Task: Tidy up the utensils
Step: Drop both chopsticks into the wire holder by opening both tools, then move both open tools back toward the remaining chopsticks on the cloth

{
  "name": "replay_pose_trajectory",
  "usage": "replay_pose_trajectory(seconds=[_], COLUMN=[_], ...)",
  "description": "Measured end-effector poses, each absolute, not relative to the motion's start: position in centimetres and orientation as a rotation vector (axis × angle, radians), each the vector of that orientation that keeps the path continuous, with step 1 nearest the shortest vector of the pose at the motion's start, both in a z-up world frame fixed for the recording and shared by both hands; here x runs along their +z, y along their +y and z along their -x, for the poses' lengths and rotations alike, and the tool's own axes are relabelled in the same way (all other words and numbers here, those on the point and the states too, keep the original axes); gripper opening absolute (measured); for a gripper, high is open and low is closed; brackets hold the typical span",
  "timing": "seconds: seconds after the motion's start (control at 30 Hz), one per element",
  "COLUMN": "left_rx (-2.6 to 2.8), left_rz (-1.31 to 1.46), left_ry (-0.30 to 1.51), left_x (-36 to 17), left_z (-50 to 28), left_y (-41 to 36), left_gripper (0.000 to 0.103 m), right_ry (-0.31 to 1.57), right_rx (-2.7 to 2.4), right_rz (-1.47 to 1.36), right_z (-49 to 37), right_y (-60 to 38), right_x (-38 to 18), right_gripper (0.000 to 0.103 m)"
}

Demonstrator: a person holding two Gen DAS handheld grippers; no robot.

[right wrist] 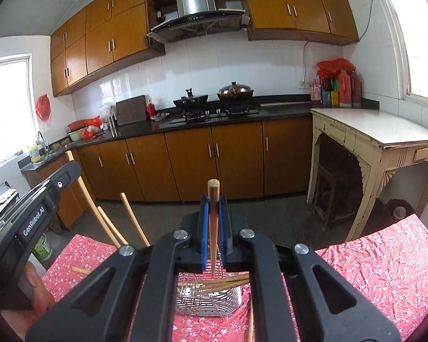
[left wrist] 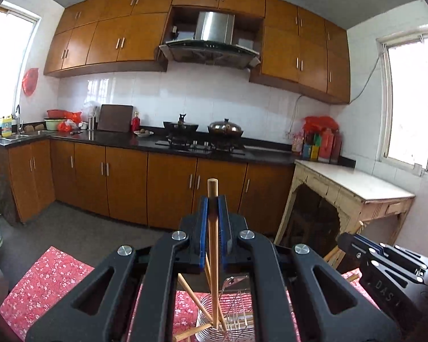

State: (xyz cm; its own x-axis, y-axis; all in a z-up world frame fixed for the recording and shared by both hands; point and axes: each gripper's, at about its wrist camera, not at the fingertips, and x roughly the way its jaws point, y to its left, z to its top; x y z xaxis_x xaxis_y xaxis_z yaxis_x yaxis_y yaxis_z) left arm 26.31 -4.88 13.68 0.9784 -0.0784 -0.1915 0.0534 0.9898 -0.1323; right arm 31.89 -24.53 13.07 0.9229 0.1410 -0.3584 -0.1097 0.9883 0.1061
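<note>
My left gripper (left wrist: pixel 213 199) is shut on a wooden chopstick (left wrist: pixel 213 228) that stands upright, its lower end inside a wire utensil holder (left wrist: pixel 228 319) on the red floral cloth. Other chopsticks lean in that holder. My right gripper (right wrist: pixel 213 199) is shut on another chopstick (right wrist: pixel 213 228), held upright above a metal basket (right wrist: pixel 208 296) that has several chopsticks lying in it. The left gripper also shows at the left of the right wrist view (right wrist: pixel 42 199), with chopsticks (right wrist: pixel 108 225) sticking up beside it. The right gripper shows at the right of the left wrist view (left wrist: pixel 356 245).
A red floral cloth (right wrist: pixel 385 270) covers the table. Loose chopsticks lie on it (right wrist: pixel 81 270). Beyond stand wooden kitchen cabinets (left wrist: pixel 171 188), a black counter with woks on a stove (left wrist: pixel 202 134), and an old cream side table (right wrist: pixel 379 136) at the right.
</note>
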Motion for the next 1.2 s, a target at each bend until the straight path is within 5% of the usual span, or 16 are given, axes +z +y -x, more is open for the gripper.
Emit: replay_pose_trajectory(seconds=[0.47,0.53,0.6,0.67,1.2], left_rx=[-0.068,-0.066,-0.061,-0.049,-0.013], left_rz=[0.118,0.121,0.124,0.127,0.125], left_ry=[0.245,0.242,0.237,0.223,0.190], left_x=[13.9,14.2,14.3,14.5,16.0], left_z=[-27.2,-26.9,-26.7,-26.3,-22.3], left_y=[-5.1,-4.9,-4.7,-4.5,-1.9], left_gripper=[0.008,0.011,0.037,0.045,0.052], right_ry=[0.410,0.398,0.382,0.374,0.343], right_rx=[0.119,0.107,0.096,0.094,0.045], right_rz=[-0.085,-0.085,-0.095,-0.094,-0.105], right_z=[-33.0,-32.7,-32.3,-31.9,-27.0], right_y=[-24.5,-24.6,-24.8,-25.0,-27.3], right_x=[11.9,12.1,12.4,12.7,13.2], right_gripper=[0.009,0.022,0.032,0.033,0.036])
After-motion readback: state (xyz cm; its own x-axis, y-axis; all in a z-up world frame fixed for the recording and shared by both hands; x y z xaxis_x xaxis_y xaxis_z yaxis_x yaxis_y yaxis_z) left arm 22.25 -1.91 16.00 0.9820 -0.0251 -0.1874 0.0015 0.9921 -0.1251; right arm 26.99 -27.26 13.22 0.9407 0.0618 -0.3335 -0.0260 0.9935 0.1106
